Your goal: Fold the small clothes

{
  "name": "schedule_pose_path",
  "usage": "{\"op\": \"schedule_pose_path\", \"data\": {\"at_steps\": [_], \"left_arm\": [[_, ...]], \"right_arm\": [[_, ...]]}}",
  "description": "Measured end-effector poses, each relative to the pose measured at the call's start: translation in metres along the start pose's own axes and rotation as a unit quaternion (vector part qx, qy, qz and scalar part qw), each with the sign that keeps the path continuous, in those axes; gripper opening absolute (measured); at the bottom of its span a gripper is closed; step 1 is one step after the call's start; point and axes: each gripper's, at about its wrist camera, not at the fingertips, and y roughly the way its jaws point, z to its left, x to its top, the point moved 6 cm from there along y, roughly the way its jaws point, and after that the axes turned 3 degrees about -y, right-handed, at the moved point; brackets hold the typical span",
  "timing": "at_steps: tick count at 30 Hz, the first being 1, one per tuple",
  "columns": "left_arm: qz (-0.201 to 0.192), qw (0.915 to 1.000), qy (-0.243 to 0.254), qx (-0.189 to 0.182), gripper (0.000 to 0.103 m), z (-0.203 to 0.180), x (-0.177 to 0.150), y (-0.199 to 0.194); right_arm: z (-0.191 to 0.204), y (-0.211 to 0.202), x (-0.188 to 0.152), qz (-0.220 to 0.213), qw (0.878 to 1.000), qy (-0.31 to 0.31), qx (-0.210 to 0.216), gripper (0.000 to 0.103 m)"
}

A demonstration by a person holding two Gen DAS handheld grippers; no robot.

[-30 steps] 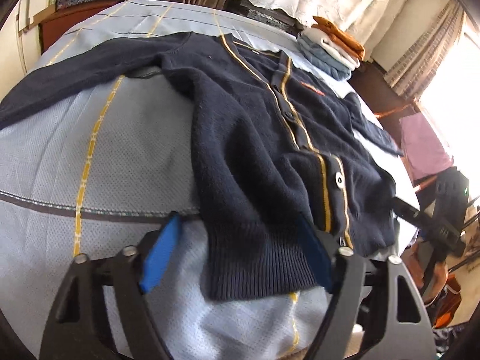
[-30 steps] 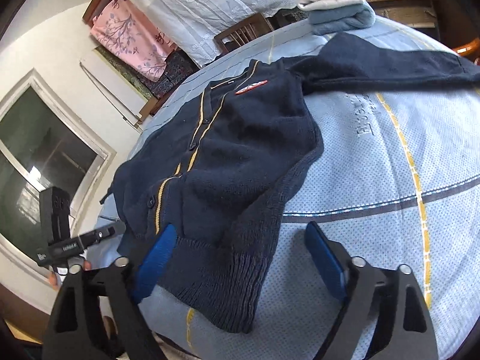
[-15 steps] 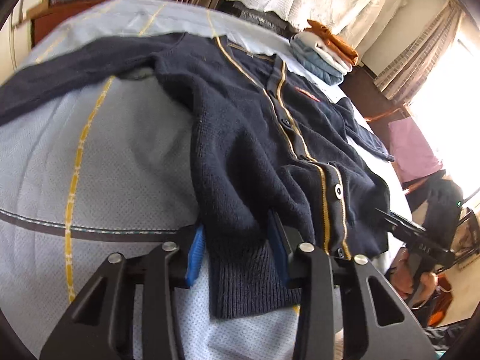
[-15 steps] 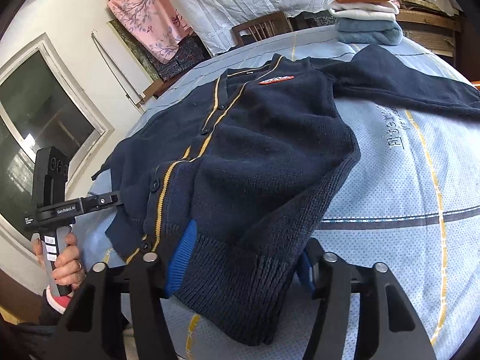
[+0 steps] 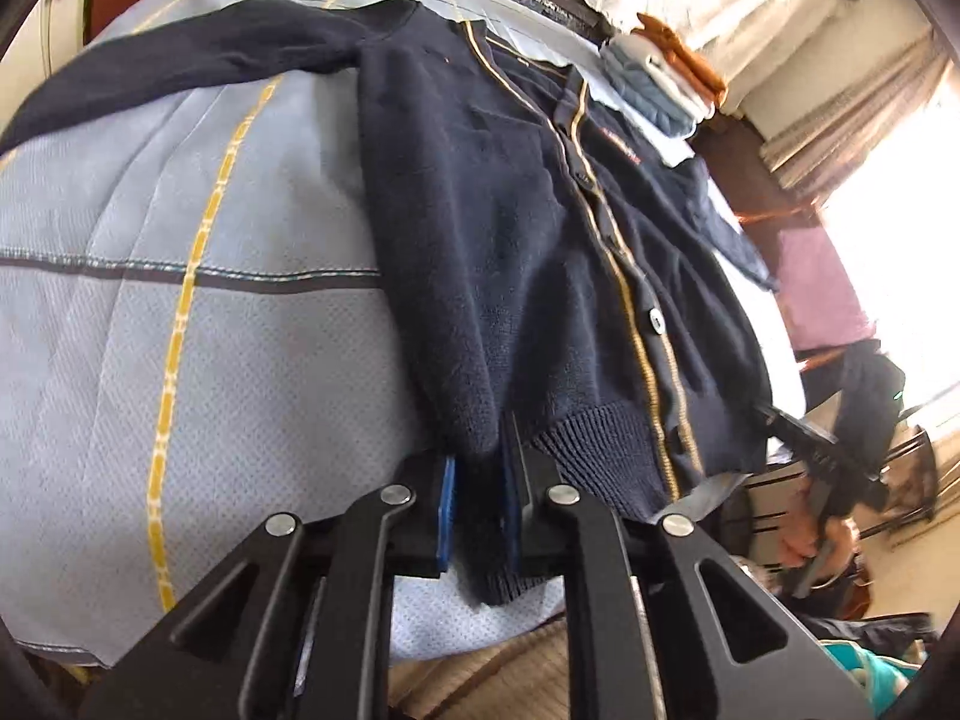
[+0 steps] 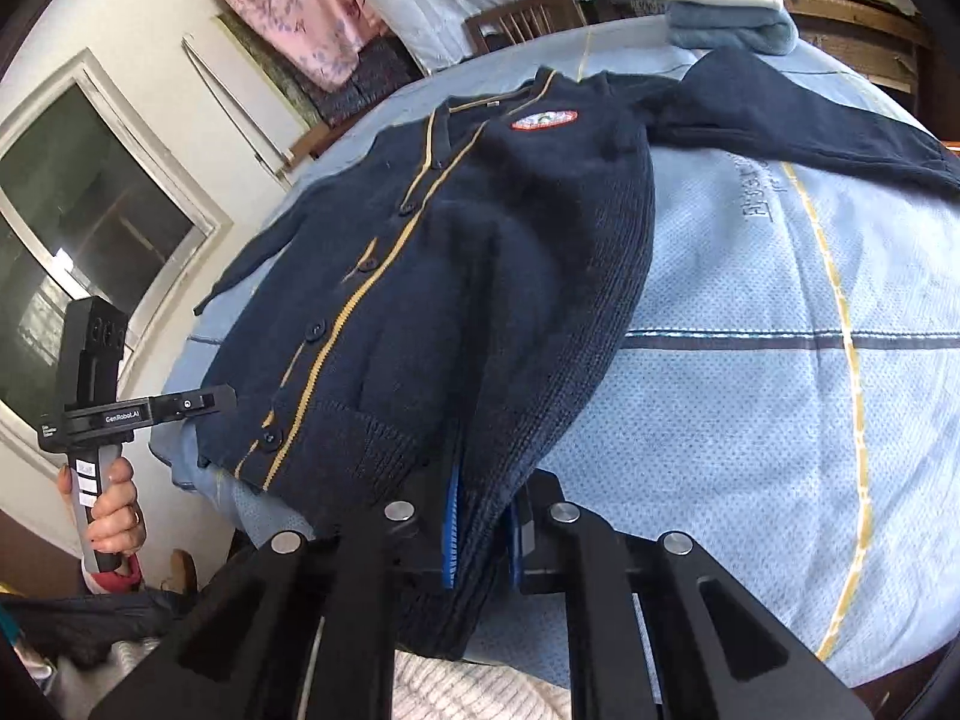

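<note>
A navy cardigan [image 5: 510, 228] with yellow piping and buttons lies front-up on a light blue cloth, sleeves spread out. It also shows in the right wrist view [image 6: 480, 252], with a red-rimmed badge [image 6: 545, 119] on the chest. My left gripper [image 5: 478, 504] is shut on the cardigan's ribbed bottom hem at its left corner. My right gripper [image 6: 483, 534] is shut on the ribbed hem at the right corner. Both hold the hem near the table's front edge.
The light blue cloth [image 5: 150, 240] with yellow and dark stripes covers the table. A stack of folded clothes [image 6: 720, 0] sits at the far edge, also in the left wrist view [image 5: 660, 84]. A wooden chair [image 6: 525, 21] stands behind. Each view shows the other hand-held gripper beside the table.
Both grippers moved forward onto the cardigan's hem and closed from wide open to shut on the knit fabric.
</note>
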Motion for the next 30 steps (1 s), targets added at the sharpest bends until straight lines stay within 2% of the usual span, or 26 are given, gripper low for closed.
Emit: {"op": "schedule_pose_path", "data": {"at_steps": [2,3,4,5,7,9,11,13,16,17,18,21,23,24,27,29,30], "left_arm": [[-0.014,0.9997,0.008,0.018,0.021,0.000,0.002,-0.011],[-0.026,0.9990,0.015,0.032,0.023,0.001,0.004,-0.017],[-0.040,0.9978,0.023,0.048,0.030,0.001,0.006,-0.024],[-0.060,0.9951,0.034,0.071,0.037,0.000,0.009,-0.033],[-0.091,0.9898,0.051,0.096,0.039,-0.007,0.018,-0.046],[-0.098,0.9895,0.062,0.086,0.044,-0.021,0.029,-0.046],[-0.091,0.9885,0.094,0.076,0.052,-0.042,0.041,-0.028],[-0.067,0.9880,0.111,0.084,0.054,-0.051,0.051,0.003],[-0.025,0.9874,0.109,0.112,0.054,-0.039,0.052,0.042],[-0.046,0.9850,0.120,0.116,0.062,-0.041,0.053,0.038],[-0.046,0.9823,0.126,0.131,0.068,-0.042,0.054,0.038],[-0.049,0.9835,0.125,0.121,0.078,-0.051,0.069,0.034],[-0.075,0.9801,0.124,0.136,0.096,-0.060,0.092,0.030],[-0.086,0.9777,0.125,0.145,0.099,-0.062,0.106,0.031],[-0.088,0.9720,0.117,0.184,0.099,-0.054,0.147,0.048],[-0.055,0.9705,0.095,0.215,0.099,-0.034,0.163,0.072],[-0.033,0.9706,0.080,0.225,0.099,-0.023,0.164,0.082]], "right_arm": [[0.000,-0.007,0.002,0.004,1.000,0.000,0.003,0.030],[-0.001,-0.014,0.006,-0.005,1.000,-0.005,-0.003,0.046],[-0.004,-0.020,0.011,-0.020,1.000,-0.012,-0.019,0.049],[-0.009,-0.028,0.019,-0.038,0.998,-0.017,-0.050,0.048],[-0.014,-0.036,0.034,-0.062,0.996,-0.014,-0.069,0.043],[-0.010,-0.037,0.054,-0.082,0.995,-0.014,-0.047,0.039],[0.002,-0.021,0.074,-0.088,0.995,-0.030,-0.032,0.039],[0.007,0.004,0.086,-0.072,0.996,-0.038,-0.033,0.039],[0.001,0.041,0.079,-0.022,0.998,-0.034,-0.045,0.038],[-0.003,0.044,0.077,-0.028,0.998,-0.033,-0.039,0.039],[-0.003,0.043,0.075,-0.025,0.998,-0.032,-0.044,0.039],[-0.002,0.033,0.090,-0.036,0.998,-0.014,-0.046,0.046],[0.002,0.033,0.114,-0.053,0.997,-0.019,-0.043,0.055],[0.004,0.037,0.130,-0.060,0.997,-0.023,-0.043,0.061],[-0.011,0.068,0.173,-0.054,0.997,-0.001,-0.056,0.061],[-0.029,0.096,0.177,-0.010,0.998,0.019,-0.051,0.061],[-0.035,0.101,0.176,-0.009,0.999,0.030,-0.041,0.061]]}}
